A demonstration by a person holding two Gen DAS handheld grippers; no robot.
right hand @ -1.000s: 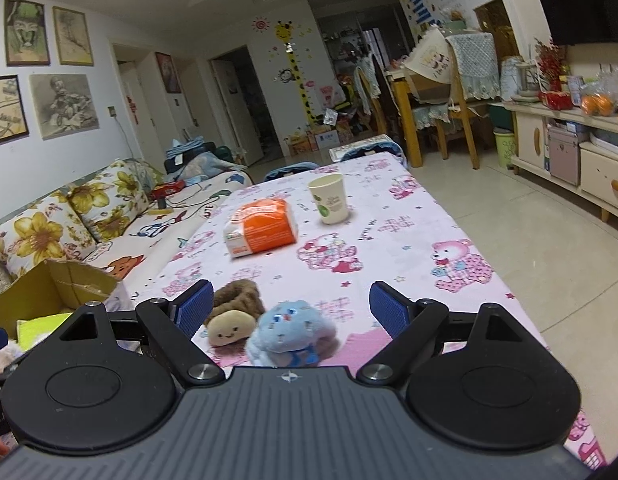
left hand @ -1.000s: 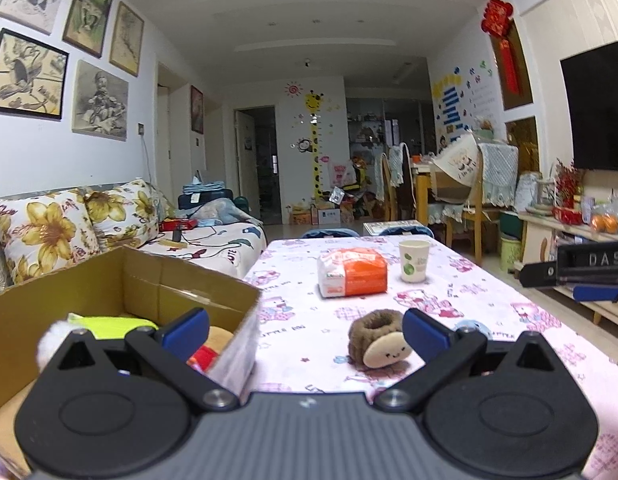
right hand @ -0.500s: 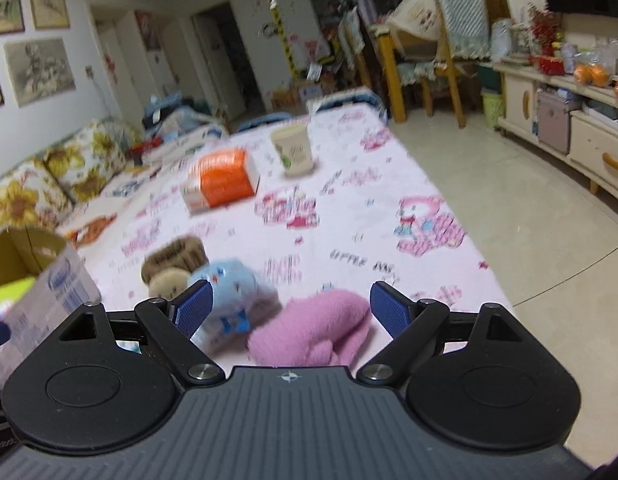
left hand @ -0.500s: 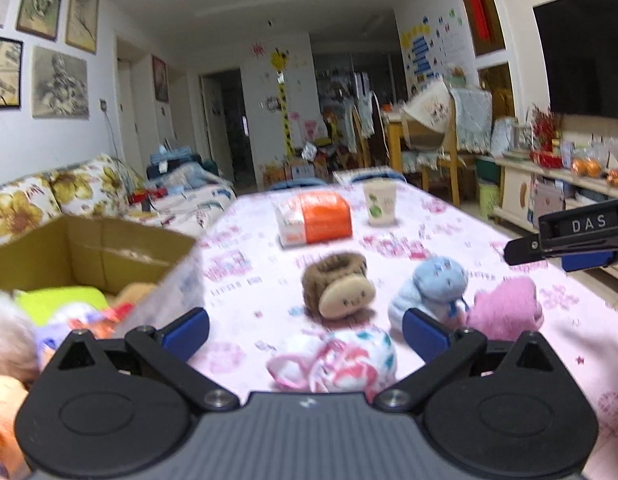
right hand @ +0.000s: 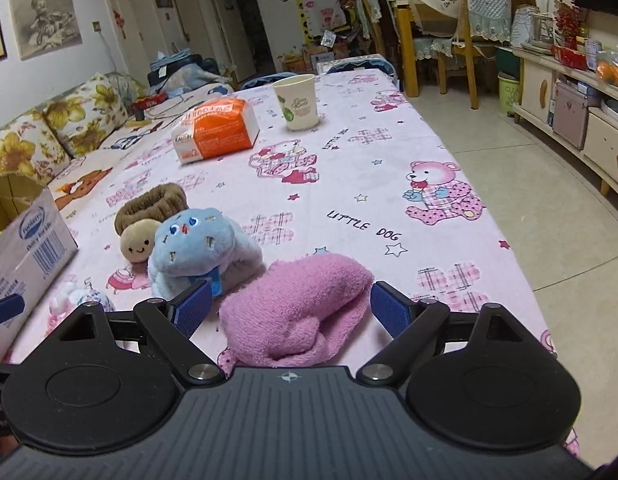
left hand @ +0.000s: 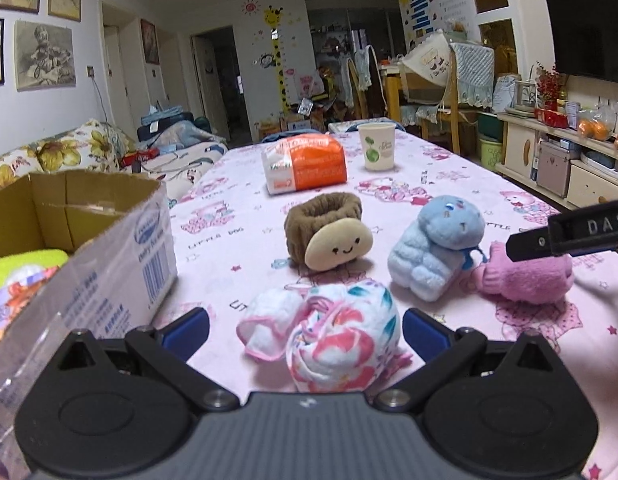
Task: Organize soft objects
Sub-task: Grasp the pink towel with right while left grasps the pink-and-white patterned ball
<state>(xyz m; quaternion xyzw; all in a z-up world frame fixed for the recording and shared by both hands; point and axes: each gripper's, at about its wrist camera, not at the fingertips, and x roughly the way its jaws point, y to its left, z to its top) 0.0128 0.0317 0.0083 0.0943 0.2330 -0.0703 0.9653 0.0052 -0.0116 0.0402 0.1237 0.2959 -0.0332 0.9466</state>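
Left wrist view: living room, pink cartoon-print surface (left hand: pixel 449 184) filling the frame. Left hand-held gripper (left hand: pixel 305 330) is hovering wide apart around the floral cloth bundle (left hand: pixel 329 334), not pinching it. Cardboard box (left hand: pixel 109 248) is sitting left of the bundle, brown plush (left hand: pixel 325 232) and blue plush (left hand: pixel 437 248) behind it.

Right wrist view: right hand-held gripper (right hand: pixel 291 308) is spreading wide around the pink sock (right hand: pixel 297 308), just right of the blue plush (right hand: pixel 197 252).

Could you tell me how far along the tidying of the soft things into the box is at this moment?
Partly done: the cardboard box already holds several soft items. In hand: nothing gripped yet; the open left gripper brackets the floral cloth bundle, the open right gripper the pink sock. Left on the table: those two, the blue plush and the brown plush.
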